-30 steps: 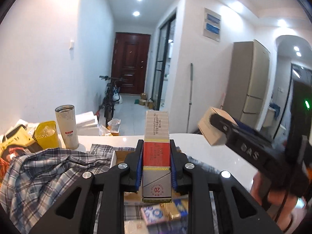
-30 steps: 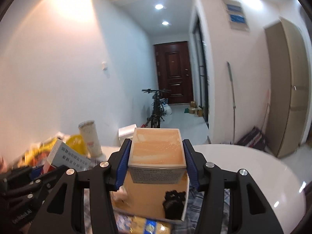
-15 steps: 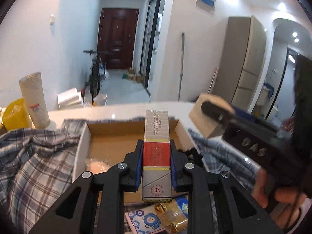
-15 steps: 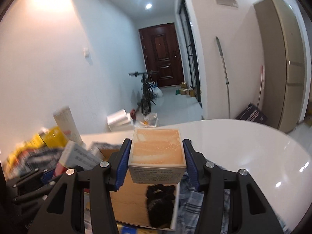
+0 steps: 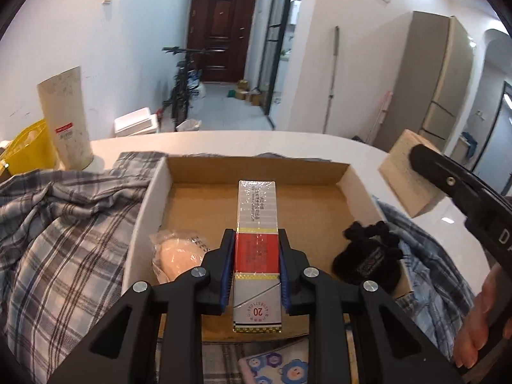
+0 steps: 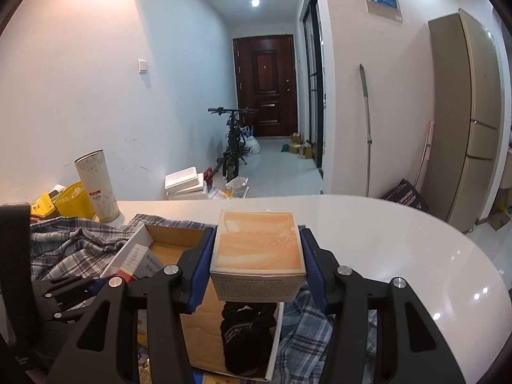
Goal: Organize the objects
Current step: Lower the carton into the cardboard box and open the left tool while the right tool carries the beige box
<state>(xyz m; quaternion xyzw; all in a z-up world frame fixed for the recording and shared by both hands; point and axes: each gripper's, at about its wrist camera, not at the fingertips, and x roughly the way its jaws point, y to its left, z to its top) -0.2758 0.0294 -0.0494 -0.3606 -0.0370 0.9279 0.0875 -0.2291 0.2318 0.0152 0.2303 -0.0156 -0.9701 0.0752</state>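
Both my hands have dropped toward the table since a second ago, and the open shallow cardboard tray [image 5: 256,172] that sat low in my left view now fills its middle. My left gripper [image 5: 256,268] is clamped on a long slim red, white and silver carton [image 5: 256,224], blue pads pressing its two long sides, and the carton's far end points to 12 o'clock above the tray floor; whether it touches the cardboard I cannot tell. At 9 o'clock of the carton, inside the tray, lies a pale round thing in a clear wrapper [image 5: 177,256]. At 3 o'clock a black drawstring pouch [image 5: 368,256] slumps against the tray's right wall. My right gripper [image 6: 256,256] is closed on a squat box with a peach-coloured top [image 6: 256,246], pads tight on both sides, and it hangs above the tray's right edge with the pouch just below it. In the left view that box shows at 2 o'clock. A crumpled grey plaid shirt [image 5: 64,240] spreads under and around the tray on the white oval table [image 6: 400,240]. At 10 o'clock stand a tall cream cylinder [image 5: 65,118] and a yellow tub [image 5: 28,150] beside it.
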